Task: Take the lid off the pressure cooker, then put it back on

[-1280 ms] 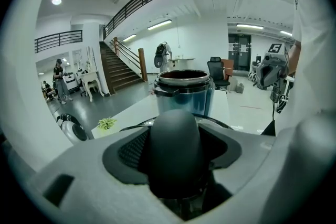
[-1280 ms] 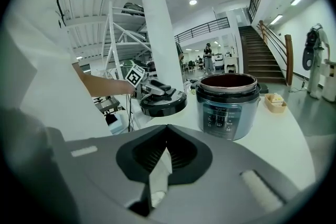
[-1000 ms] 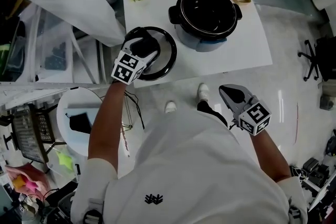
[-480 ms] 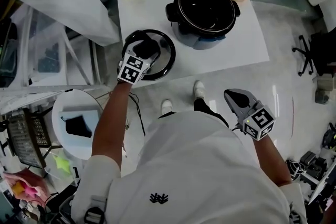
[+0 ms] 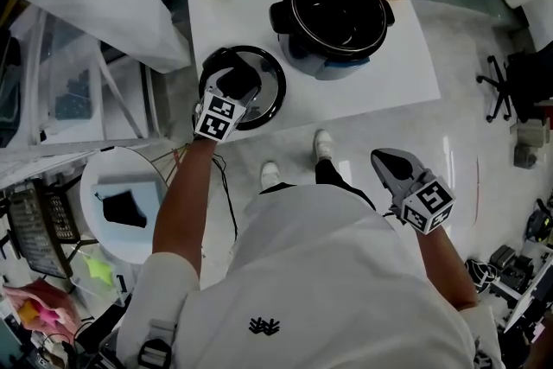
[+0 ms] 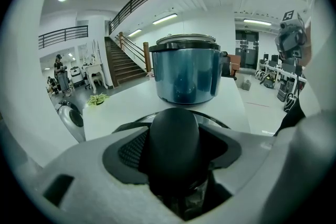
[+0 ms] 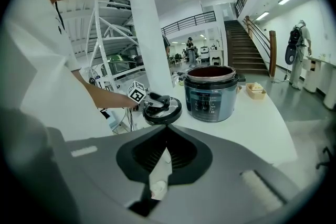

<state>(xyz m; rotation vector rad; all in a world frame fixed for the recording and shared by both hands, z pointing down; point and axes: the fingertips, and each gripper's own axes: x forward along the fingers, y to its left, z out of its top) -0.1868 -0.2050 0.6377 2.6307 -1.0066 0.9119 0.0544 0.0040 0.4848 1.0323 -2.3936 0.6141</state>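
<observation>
Lid (image 5: 270, 92) is off, left gripper (image 5: 237, 83) pinching its knob, right gripper (image 5: 386, 161) squeezed closed, so next: lift it back onto the pot (image 5: 337, 9).

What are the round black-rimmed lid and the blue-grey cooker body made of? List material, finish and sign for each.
Round black-rimmed lid: likely a metal disc, glossy, with silvery glints; its black rim and handle look like matte plastic.
Blue-grey cooker body: probably a polished metal shell, tinted, showing soft reflections.

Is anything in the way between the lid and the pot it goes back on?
No, nothing visible. The left gripper grips the lid by its handle, and the white table between it and the open pot is bare.
</observation>
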